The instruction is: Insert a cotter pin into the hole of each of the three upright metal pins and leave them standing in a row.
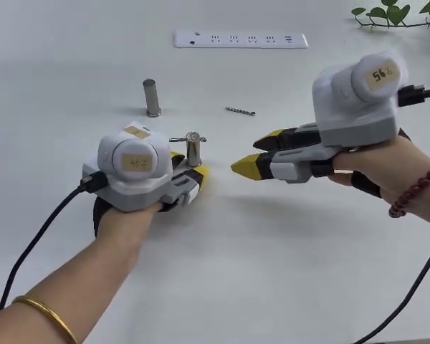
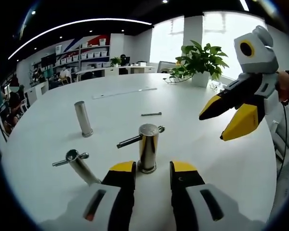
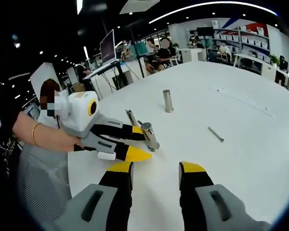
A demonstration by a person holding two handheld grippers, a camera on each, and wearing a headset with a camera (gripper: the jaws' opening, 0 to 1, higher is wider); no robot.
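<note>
A metal pin [image 1: 193, 150] [image 2: 148, 146] stands upright with a cotter pin [image 2: 133, 140] through its hole. My left gripper [image 1: 190, 167] [image 2: 152, 168] is open, its jaws straddling the base of this pin with a gap on each side. To its left stands a second pin [image 2: 80, 165] [image 3: 131, 117], also with a cotter pin through it. A bare upright pin [image 1: 151, 98] [image 2: 83, 119] is farther back. A loose cotter pin [image 1: 240, 110] [image 2: 151, 114] lies on the table. My right gripper [image 1: 249, 155] [image 3: 156, 168] hovers open and holds nothing, right of the straddled pin.
A white power strip [image 1: 240, 39] lies at the far side of the white table [image 1: 272, 251]. A potted plant [image 2: 200, 65] stands at the back right. Black cables [image 1: 36, 240] trail from both grippers toward me.
</note>
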